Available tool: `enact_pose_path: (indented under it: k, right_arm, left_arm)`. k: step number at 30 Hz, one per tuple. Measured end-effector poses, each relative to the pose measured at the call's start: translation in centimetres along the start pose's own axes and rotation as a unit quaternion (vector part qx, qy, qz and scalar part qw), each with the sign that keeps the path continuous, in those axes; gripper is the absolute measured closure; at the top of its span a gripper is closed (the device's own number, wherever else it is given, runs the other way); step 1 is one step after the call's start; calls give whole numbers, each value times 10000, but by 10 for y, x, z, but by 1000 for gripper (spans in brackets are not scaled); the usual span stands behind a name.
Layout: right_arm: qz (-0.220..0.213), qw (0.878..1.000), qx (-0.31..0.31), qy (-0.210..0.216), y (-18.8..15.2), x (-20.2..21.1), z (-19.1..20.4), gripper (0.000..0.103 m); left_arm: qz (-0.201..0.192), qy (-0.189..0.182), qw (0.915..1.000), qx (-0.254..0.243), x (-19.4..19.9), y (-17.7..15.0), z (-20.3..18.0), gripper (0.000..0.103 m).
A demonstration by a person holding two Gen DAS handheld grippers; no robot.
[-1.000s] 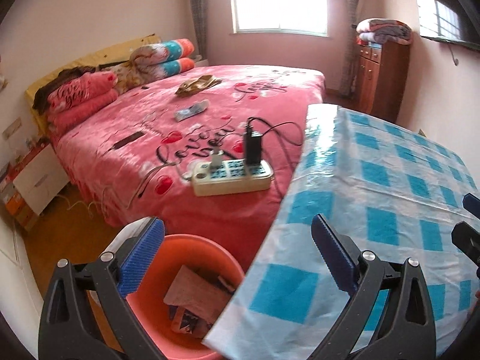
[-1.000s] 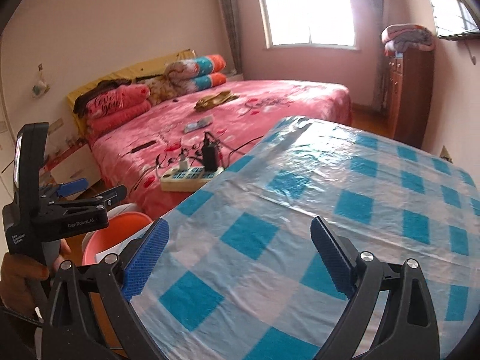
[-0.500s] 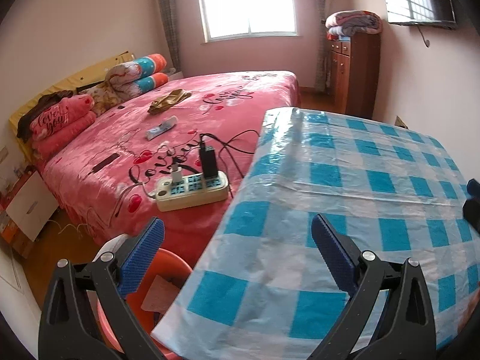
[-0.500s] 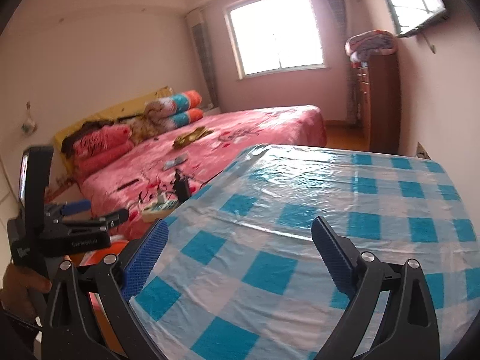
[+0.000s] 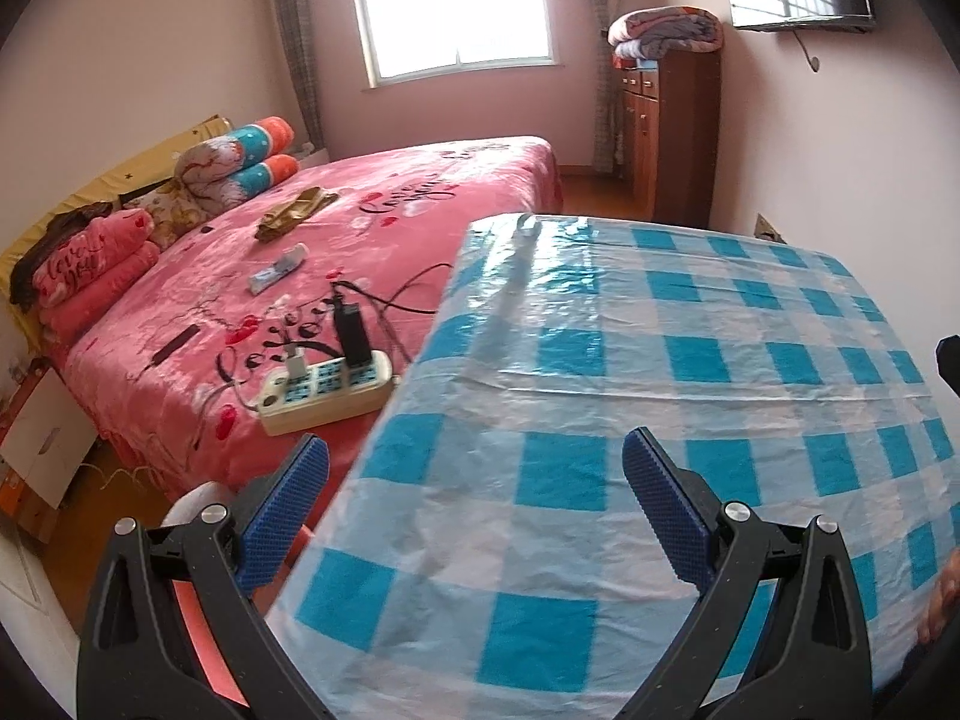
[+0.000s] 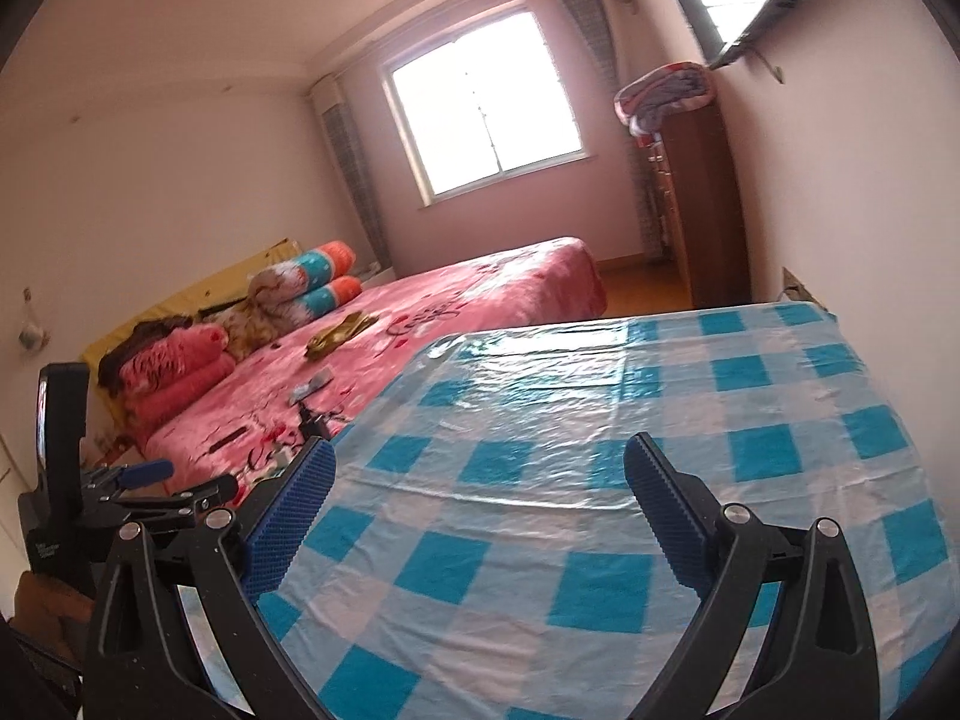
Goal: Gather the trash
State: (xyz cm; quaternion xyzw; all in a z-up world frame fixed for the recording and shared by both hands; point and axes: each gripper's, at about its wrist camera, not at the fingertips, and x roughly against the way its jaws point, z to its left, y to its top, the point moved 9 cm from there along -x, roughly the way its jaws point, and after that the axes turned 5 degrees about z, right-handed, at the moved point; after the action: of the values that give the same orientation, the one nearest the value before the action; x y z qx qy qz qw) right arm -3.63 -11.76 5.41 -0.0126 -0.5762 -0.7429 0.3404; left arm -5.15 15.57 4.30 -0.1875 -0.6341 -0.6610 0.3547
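Observation:
My left gripper (image 5: 474, 504) is open and holds nothing; it hovers over the near left edge of the table (image 5: 690, 396), which has a blue and white checked plastic cover. Only a sliver of the orange trash bin (image 5: 201, 636) shows, low on the left behind the left finger, and its contents are hidden. My right gripper (image 6: 477, 510) is also open with nothing in it, above the same table (image 6: 600, 420). In the right wrist view the left gripper (image 6: 126, 489) sits at the far left. I see no loose trash on the table.
A bed with a pink cover (image 5: 360, 228) stands left of the table and carries a power strip with plugs and cables (image 5: 324, 390), a small packet (image 5: 279, 267) and a folded cloth (image 5: 294, 213). A wooden cabinet (image 5: 672, 132) stands by the far wall. A hand (image 5: 942, 600) shows at the right edge.
The left gripper has moved from over the orange bin to over the table edge, and the bin has slipped almost out of view. The right view has tilted upward. Both stay open.

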Motion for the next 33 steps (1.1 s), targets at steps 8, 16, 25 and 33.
enact_pose_path:
  k: [8,16,25,33]
  right_arm:
    - [-294,9982,-242,-457,8,16,-47,7]
    - [-468,9939,-270,-958,9,26,-82,7]
    - [-494,9907,-301,-1235,6,29,-107,7]
    - [-400,9887,-195,-1432,4,27,-117,7]
  left_arm:
    - [23,-317,9992,-258,-6,10,-51,4]
    - [-169,-633,9968,-450,-4,22,-100,4]
    - [-356,-1038,9916,-689,-1,32,-150,4]
    - [-415,-1327,9872,-778,1,38,-180,4]
